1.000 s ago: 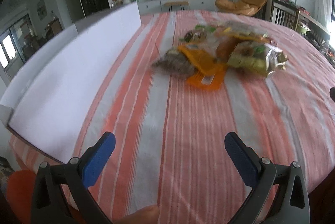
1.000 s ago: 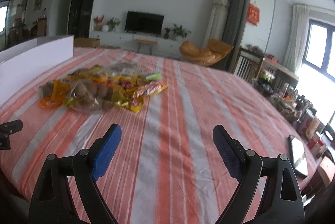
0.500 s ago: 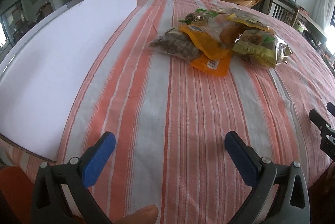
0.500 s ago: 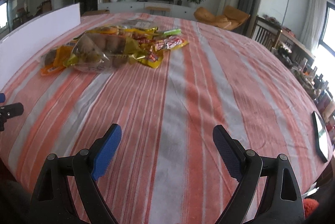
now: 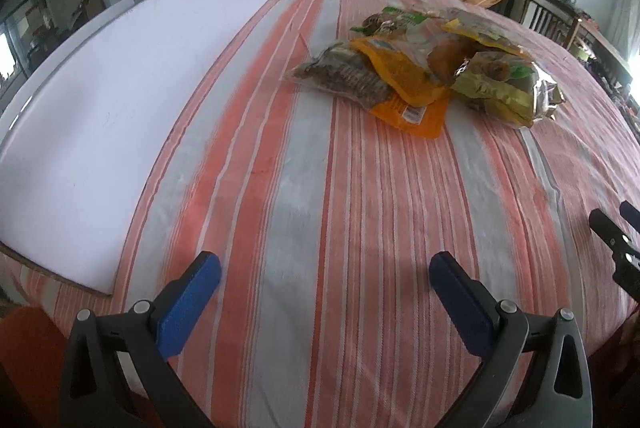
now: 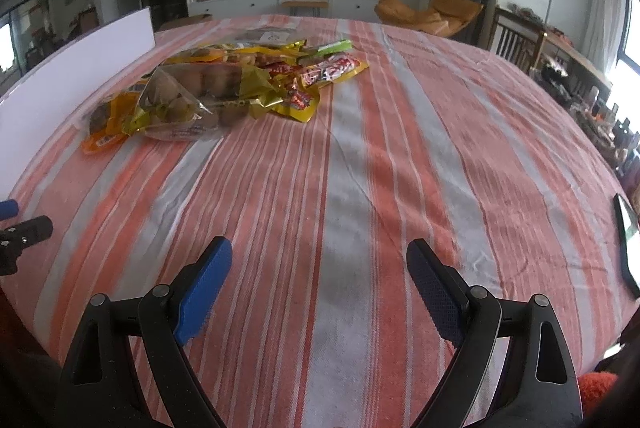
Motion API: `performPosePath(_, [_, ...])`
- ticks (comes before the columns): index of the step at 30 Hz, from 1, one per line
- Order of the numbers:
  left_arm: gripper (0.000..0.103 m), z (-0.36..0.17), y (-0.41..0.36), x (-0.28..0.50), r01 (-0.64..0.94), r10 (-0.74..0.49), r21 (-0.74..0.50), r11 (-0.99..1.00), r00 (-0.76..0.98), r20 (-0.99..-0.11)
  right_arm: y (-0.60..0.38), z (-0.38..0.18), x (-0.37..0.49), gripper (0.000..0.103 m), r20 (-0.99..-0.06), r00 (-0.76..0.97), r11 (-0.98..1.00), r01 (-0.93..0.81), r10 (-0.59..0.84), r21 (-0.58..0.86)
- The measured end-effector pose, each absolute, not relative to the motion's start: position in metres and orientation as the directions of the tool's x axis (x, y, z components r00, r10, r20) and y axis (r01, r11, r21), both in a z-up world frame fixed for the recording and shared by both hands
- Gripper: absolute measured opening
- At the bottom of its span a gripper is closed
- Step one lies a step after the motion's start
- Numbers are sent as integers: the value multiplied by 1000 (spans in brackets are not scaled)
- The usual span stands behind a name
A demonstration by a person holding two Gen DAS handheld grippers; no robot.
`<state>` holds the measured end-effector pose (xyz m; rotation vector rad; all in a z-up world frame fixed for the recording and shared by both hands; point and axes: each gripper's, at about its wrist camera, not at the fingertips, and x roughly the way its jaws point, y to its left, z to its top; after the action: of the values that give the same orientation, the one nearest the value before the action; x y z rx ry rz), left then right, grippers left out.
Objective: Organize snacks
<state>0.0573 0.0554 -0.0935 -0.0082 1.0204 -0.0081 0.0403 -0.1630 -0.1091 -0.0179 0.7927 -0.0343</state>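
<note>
A heap of snack bags (image 5: 424, 67) lies on the striped tablecloth, far ahead in the left wrist view: a clear bag of dark snacks (image 5: 340, 75), an orange bag (image 5: 408, 87) and a gold bag (image 5: 504, 83). In the right wrist view the heap (image 6: 224, 83) sits far left, with a red packet (image 6: 332, 67) and a green bar (image 6: 332, 47). My left gripper (image 5: 325, 276) is open and empty over the near table. My right gripper (image 6: 319, 260) is open and empty too. Each gripper's tip shows at the other view's edge.
A large white board (image 5: 100, 99) lies along the table's left side and also shows in the right wrist view (image 6: 76, 67). A dark phone or tablet (image 6: 626, 240) lies at the table's right edge. Chairs and a TV cabinet stand beyond the table.
Both grippers have tilted down and moved in over the table, so the snack heap now sits higher above the cloth in view. Both stay open.
</note>
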Motion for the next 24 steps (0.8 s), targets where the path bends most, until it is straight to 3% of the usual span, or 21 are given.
performPosePath(9, [103,-87,46,77,9,-92,-99,995,444,-891,-167,-103,38,91,-725,689,1000,-18,15,4])
performPosePath(16, [103,-93,37,80,34,-26,-12,999,466,-884,-172,-103,40,91,-731,682,999,-16,32,29])
performPosePath(24, [103,-96,42,67,86,-54,-9,996,537,-842,-166,-102,38,91,-714,700,1000,-9,4,-4])
